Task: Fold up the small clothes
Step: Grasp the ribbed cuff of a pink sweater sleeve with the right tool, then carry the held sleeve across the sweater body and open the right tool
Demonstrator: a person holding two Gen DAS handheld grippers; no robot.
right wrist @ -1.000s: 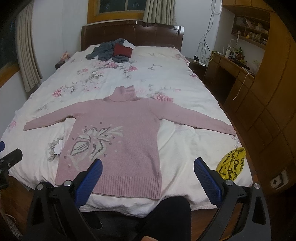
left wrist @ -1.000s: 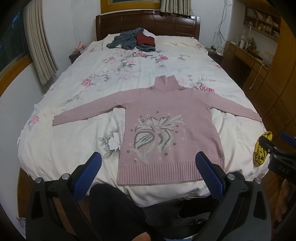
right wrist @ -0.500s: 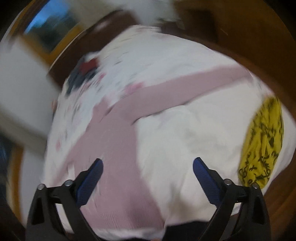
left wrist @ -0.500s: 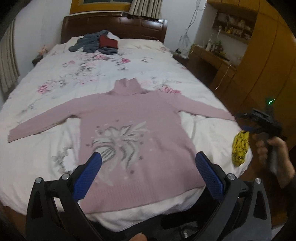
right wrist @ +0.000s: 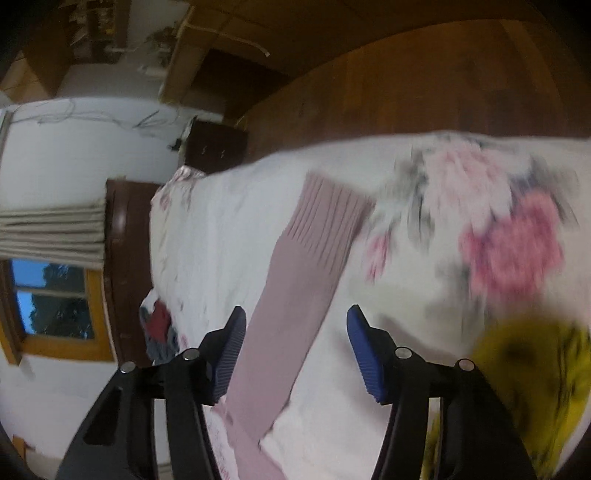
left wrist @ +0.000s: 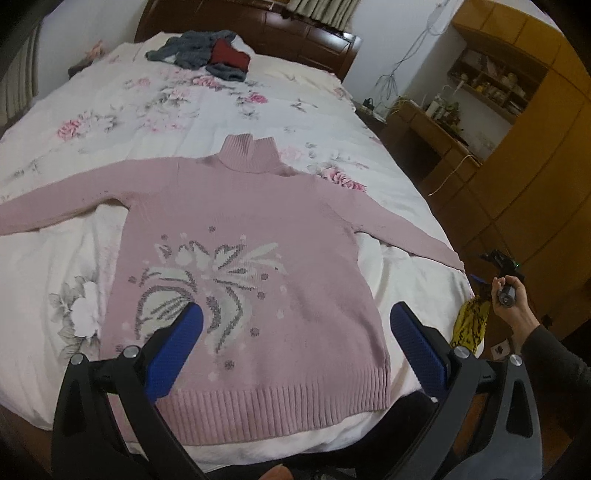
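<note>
While the left gripper [left wrist: 295, 336] hangs with its blue-padded fingers spread wide and empty above the ribbed hem, the pink knitted turtleneck sweater with a grey-and-white leaf motif [left wrist: 243, 258] lies flat, front up, on the white quilt printed with pink flowers [left wrist: 155, 99], hem nearest the foot of the bed and both sleeves stretched out sideways. To the right, at the bed's edge, a hand in a dark sleeve [left wrist: 511, 302] grips the handle of the right gripper [right wrist: 295, 325], beside a crumpled yellow cloth with black markings [left wrist: 471, 321]. In the right wrist view, tilted sideways and blurred, that gripper's blue fingers stand wide apart on either side of the sweater's right sleeve [right wrist: 295, 295], just short of its ribbed cuff [right wrist: 328, 214]; whether they touch the fabric cannot be told. The yellow cloth lies close by on the quilt. Farther up the bed, near the dark wooden headboard [left wrist: 295, 33], sits a heap of grey and red clothes [left wrist: 207, 55]. A wooden desk [left wrist: 428, 136] and wardrobe stand along the right wall.
</note>
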